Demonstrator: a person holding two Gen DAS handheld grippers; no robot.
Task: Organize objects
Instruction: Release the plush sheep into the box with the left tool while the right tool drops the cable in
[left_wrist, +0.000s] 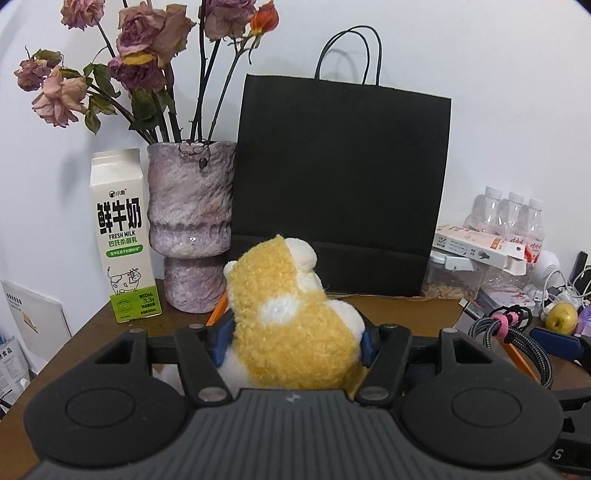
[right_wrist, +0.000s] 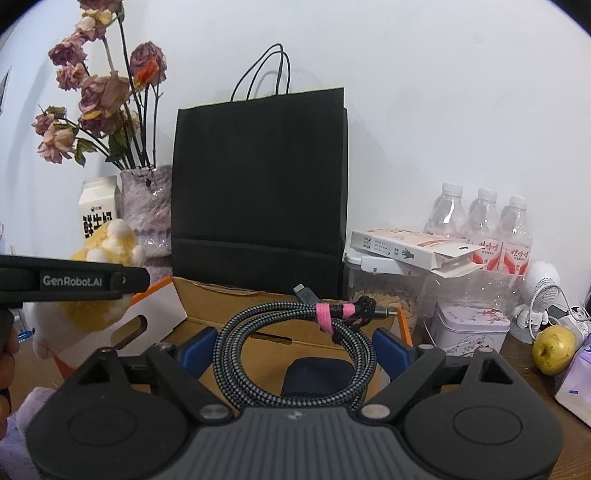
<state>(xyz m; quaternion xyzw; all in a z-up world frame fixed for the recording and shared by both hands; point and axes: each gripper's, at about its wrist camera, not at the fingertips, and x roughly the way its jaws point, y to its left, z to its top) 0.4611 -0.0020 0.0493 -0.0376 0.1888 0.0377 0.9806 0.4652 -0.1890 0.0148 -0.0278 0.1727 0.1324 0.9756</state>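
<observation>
A fuzzy yellow and white plush toy (left_wrist: 288, 332) sits squeezed between the blue pads of my left gripper (left_wrist: 293, 343), which is shut on it. In the right wrist view the same toy (right_wrist: 107, 240) shows at the left behind the left gripper's black finger (right_wrist: 74, 280). My right gripper (right_wrist: 295, 349) is shut on a coiled braided cable (right_wrist: 273, 308) bound with a pink tie, its blue pads pressing both sides of the coil. Cable and gripper hang over an open cardboard box (right_wrist: 221, 295). A dark blue object (right_wrist: 314, 376) lies inside the box.
A tall black paper bag (left_wrist: 340, 184) stands behind the box against the wall. Left of it are a purple vase (left_wrist: 192, 221) of dried roses and a milk carton (left_wrist: 122, 236). At the right stand water bottles (right_wrist: 480, 221), a tin (right_wrist: 469, 328) and a pear (right_wrist: 554, 349).
</observation>
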